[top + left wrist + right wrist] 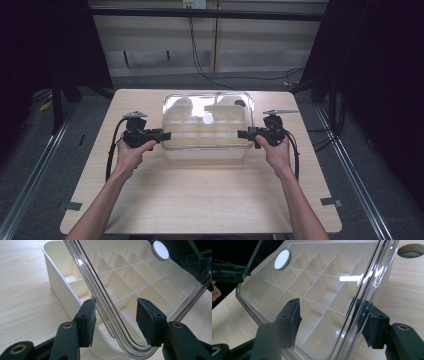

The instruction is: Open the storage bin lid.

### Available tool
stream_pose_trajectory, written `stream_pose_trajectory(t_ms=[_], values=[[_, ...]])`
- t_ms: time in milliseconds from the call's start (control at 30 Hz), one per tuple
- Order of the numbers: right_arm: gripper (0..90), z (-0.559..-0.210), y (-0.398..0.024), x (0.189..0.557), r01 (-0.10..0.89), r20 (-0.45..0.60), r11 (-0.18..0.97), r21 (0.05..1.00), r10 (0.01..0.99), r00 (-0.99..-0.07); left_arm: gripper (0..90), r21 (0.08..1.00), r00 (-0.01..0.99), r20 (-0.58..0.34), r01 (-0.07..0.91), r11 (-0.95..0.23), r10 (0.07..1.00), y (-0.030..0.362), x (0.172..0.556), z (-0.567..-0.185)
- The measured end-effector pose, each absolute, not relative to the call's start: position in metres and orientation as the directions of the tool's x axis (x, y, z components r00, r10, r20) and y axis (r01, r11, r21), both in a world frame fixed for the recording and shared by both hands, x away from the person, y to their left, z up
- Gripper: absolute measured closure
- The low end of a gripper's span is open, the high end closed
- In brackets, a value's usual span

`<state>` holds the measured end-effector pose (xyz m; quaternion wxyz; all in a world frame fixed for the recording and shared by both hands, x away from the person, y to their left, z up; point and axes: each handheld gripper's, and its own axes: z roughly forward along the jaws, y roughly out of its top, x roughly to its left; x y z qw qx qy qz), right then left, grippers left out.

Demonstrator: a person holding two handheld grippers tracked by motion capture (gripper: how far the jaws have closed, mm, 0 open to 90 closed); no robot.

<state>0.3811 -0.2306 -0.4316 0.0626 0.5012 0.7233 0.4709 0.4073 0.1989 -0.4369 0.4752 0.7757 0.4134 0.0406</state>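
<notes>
A clear plastic lid (207, 107) with a white disc (208, 119) hangs tilted just above a cream box (205, 154) divided into several compartments. My left gripper (167, 135) is shut on the lid's left edge, my right gripper (241, 133) on its right edge. In the left gripper view the lid's rim (105, 312) runs between the two pads (86, 320), over the box (57, 282). The right gripper view has one finger (292, 320) under the lid (317, 287) and the other outside its rim.
The box stands at the far middle of a light wooden table (200, 195). A round hole (410, 250) in the tabletop lies just beyond the box. Bare wood stretches in front and to both sides. Cables (200, 60) run on the floor beyond the far edge.
</notes>
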Motion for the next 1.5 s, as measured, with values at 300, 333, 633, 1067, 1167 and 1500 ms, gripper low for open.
stream_pose_trajectory(t_ms=[300,333,633,1067,1167,1500], values=[[41.5,-0.431,-0.230,0.380,0.668,0.383,0.049,0.743,0.787,-0.484,55.4,0.775,0.653,-0.326,0.598,-0.202,0.684,0.200,0.406,-0.436],[41.6,-0.431,-0.229,0.380,0.669,0.382,0.050,0.742,0.788,-0.483,55.9,0.777,0.654,-0.322,0.595,-0.203,0.684,0.200,0.405,-0.435],[42.2,-0.432,-0.228,0.378,0.669,0.369,0.071,0.740,0.789,-0.491,60.9,0.788,0.649,-0.328,0.589,-0.180,0.686,0.204,0.403,-0.432],[47.1,-0.430,-0.231,0.376,0.668,0.378,0.053,0.743,0.789,-0.484,67.0,0.802,0.672,-0.321,0.568,-0.186,0.668,0.209,0.401,-0.429],[49.8,-0.429,-0.231,0.375,0.667,0.383,0.050,0.744,0.785,-0.486,68.0,0.803,0.667,-0.327,0.569,-0.175,0.669,0.210,0.399,-0.429],[52.6,-0.427,-0.230,0.373,0.664,0.385,0.044,0.746,0.785,-0.485,69.9,0.809,0.664,-0.323,0.563,-0.167,0.674,0.212,0.397,-0.426]])
